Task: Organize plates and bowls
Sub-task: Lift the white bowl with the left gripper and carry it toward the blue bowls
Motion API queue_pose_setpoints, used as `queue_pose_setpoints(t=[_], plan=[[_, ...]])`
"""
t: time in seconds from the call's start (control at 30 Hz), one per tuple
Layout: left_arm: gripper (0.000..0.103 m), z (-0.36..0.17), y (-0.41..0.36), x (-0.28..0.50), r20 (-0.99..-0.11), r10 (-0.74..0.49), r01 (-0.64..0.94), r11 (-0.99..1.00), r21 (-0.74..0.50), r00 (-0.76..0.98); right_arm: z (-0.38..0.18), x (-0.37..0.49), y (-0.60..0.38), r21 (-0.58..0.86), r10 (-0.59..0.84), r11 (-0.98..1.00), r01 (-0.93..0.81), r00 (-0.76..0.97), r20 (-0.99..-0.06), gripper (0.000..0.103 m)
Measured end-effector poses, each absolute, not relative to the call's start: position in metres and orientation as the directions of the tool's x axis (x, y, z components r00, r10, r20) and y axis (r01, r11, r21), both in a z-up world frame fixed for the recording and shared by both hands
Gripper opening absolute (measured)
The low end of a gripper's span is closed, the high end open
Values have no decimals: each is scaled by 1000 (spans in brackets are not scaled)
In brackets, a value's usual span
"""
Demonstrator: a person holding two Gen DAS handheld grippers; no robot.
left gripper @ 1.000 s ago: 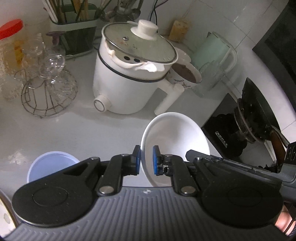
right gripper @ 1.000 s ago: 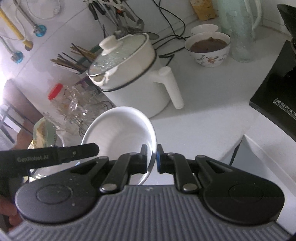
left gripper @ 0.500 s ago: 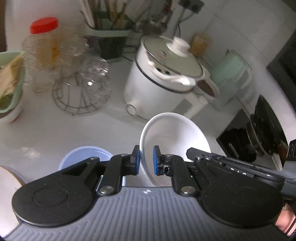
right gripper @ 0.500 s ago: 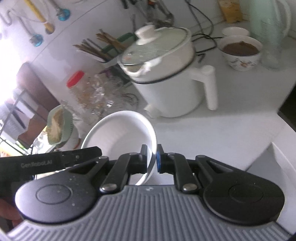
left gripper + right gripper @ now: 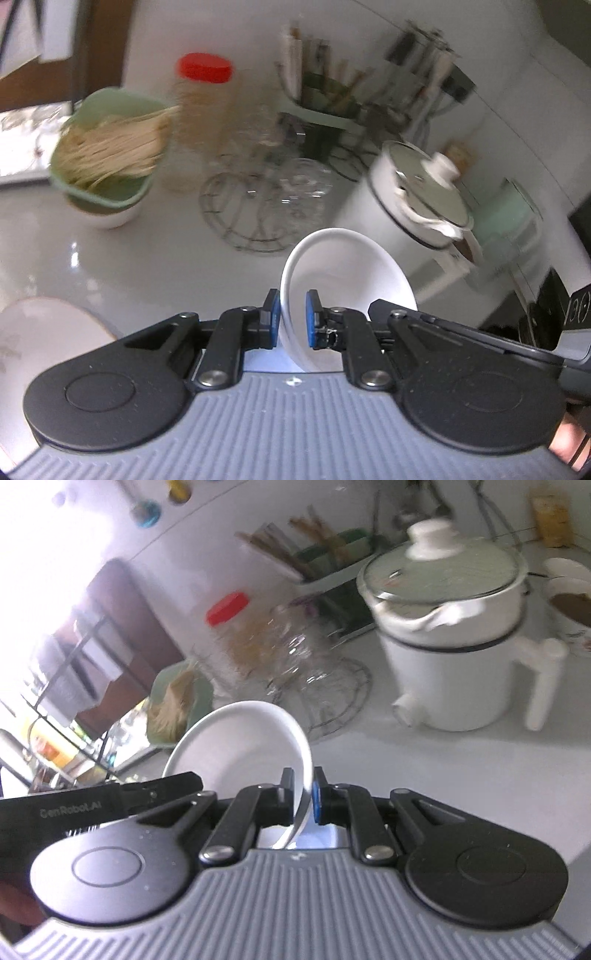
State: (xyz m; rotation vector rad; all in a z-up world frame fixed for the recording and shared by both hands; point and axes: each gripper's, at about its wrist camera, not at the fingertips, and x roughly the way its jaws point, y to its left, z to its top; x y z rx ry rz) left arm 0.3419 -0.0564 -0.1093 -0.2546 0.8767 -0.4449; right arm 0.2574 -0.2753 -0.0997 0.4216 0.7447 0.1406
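Both grippers are clamping the same white bowl (image 5: 343, 280) from opposite sides, holding it tilted above the white countertop (image 5: 110, 266). Left gripper (image 5: 291, 321): blue-padded fingers (image 5: 271, 319) are pinching the bowl's rim on its left edge, one pad outside, one inside. Right gripper (image 5: 303, 794): fingers are squeezing the rim on the bowl's right edge, wall of the bowl (image 5: 236, 749) sitting thin between the pads. Each camera is catching the other tool: the right gripper's black body is reaching in from the right in the left wrist view, the left one from the left in the right wrist view. A pale blue dish (image 5: 319, 836) is peeking out just under the fingers in the right wrist view; how close the bowl is to it cannot be told. A white plate (image 5: 44, 332) is lying at the lower left of the left wrist view. Behind: a green bowl of noodles (image 5: 107, 162), a red-lidded jar (image 5: 201, 118), glasses on a wire rack (image 5: 266, 199), a white electric pot (image 5: 454, 642) wearing a glass lid, a utensil caddy (image 5: 325, 99). Background is smearing with blur
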Motion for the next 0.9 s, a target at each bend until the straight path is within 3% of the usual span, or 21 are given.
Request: queue_pose_setpoints(t=[0.33, 0.9], plan=[[15, -155, -33, 343, -727, -388, 145, 915, -376, 566, -133, 286, -238, 374, 315, 926, -44, 633, -707, 13], [15, -181, -55, 346, -771, -384, 154, 921, -358, 508, -151, 282, -250, 350, 273, 937, 12, 599, -753, 14]])
